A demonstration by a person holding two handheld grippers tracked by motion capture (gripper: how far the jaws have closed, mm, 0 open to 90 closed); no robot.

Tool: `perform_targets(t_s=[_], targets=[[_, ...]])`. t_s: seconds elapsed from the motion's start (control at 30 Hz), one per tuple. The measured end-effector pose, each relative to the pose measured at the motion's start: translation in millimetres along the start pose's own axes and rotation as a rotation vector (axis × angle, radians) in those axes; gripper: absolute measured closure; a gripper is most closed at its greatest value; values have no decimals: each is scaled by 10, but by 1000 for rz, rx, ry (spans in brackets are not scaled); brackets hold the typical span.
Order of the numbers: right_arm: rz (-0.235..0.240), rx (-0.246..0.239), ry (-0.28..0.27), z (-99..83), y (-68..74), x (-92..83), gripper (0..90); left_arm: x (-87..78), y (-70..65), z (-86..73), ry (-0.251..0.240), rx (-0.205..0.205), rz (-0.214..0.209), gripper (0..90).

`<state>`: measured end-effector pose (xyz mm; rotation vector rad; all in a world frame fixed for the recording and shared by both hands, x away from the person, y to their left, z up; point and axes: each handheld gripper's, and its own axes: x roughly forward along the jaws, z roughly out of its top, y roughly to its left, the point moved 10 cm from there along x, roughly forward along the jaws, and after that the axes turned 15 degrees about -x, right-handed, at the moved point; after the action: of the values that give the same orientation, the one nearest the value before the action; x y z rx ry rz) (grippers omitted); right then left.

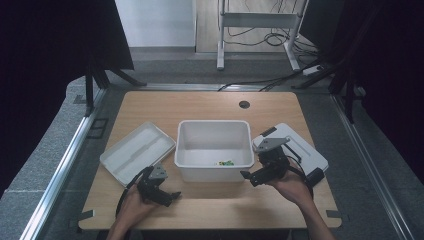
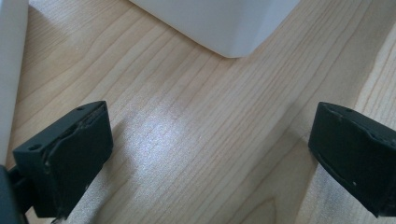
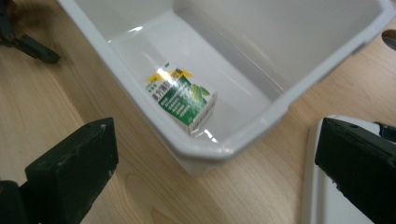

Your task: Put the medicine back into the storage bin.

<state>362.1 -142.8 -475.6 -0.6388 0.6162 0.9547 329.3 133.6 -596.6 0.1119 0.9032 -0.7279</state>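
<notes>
A white open bin [image 1: 213, 145] stands mid-table. A small green-and-white box [image 1: 225, 163] lies flat on its floor near the front right corner, label up in the right gripper view [image 3: 182, 100]. My right gripper [image 1: 251, 177] hovers just off that corner, open wide, and nothing sits between its jaws [image 3: 215, 158]. My left gripper [image 1: 167, 195] rests low over the wood in front of the bin's left corner. It is open as well, with bare tabletop between its jaws [image 2: 212, 140]. The bin's corner [image 2: 224, 23] is ahead of it.
A shallow white tray [image 1: 137, 151] lies left of the bin, with its edge [image 2: 11, 70] beside the left jaw. A flat white lid [image 1: 295, 147] lies to the right, under the right hand. A cable hole [image 1: 244, 104] marks the wooden table [image 1: 210, 105] at the back.
</notes>
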Motion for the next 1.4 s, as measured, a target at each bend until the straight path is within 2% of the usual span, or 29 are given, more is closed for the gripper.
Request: perform_targets(t_s=[0.2, 0.37, 0.63, 0.73, 0.83, 1.03, 1.17, 1.4], targets=[[-18, -1, 5, -235, 51, 92, 0, 0, 5, 0, 3, 8, 0, 0], [-33, 7, -11, -402, 94, 174, 0, -6, 1, 1, 11, 8, 0, 1], [-45, 49, -20, -711, 176, 346, 0, -44, 18, 15, 31, 15, 7, 26], [-42, 80, -30, -818, 210, 403, 0, -97, 26, 59, 19, 15, 6, 34], [-37, 81, -13, -919, 242, 455, 0, -169, 48, 117, 13, 18, 12, 37], [-37, 73, 11, -1038, 284, 515, 0, -361, 185, 287, -6, 18, 43, 52], [-27, 103, 9, -1080, 286, 533, 0, -467, 348, 398, -18, -1, 53, 67], [-29, 100, 12, -1081, 287, 535, 0, -549, 596, 502, -13, -12, 86, 118]])
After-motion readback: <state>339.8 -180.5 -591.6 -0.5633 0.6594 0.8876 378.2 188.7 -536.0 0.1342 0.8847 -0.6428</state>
